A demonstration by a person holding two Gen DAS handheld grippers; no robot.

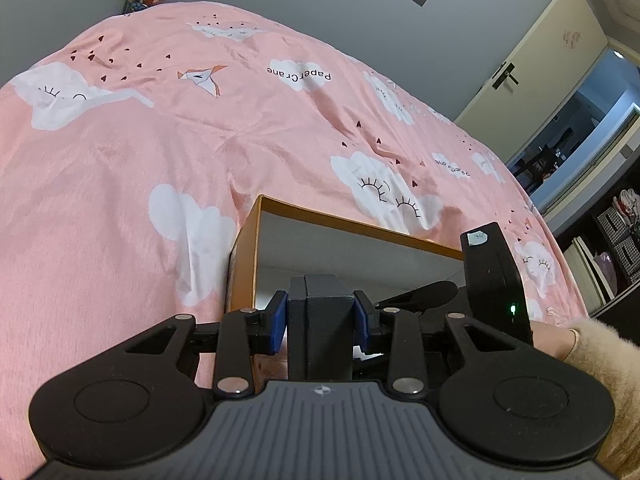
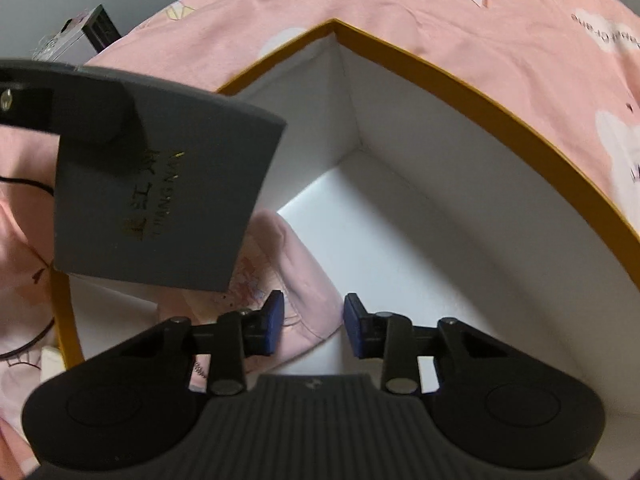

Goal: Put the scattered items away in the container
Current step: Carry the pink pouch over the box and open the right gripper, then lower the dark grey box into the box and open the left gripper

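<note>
My left gripper is shut on a dark grey case, its blue pads pressing both sides, at the near edge of the orange-rimmed container. In the right wrist view the same grey case, with gold lettering, hangs over the container's left corner, with a black finger of the left gripper on it. My right gripper is open inside the container, just above a pink cloth item that lies on the white floor. Nothing is pressed between its pads.
The container sits on a pink bedspread with white clouds. The right gripper's body and a furry sleeve are close on the right. A black cord lies left of the container. A door and shelves stand beyond the bed.
</note>
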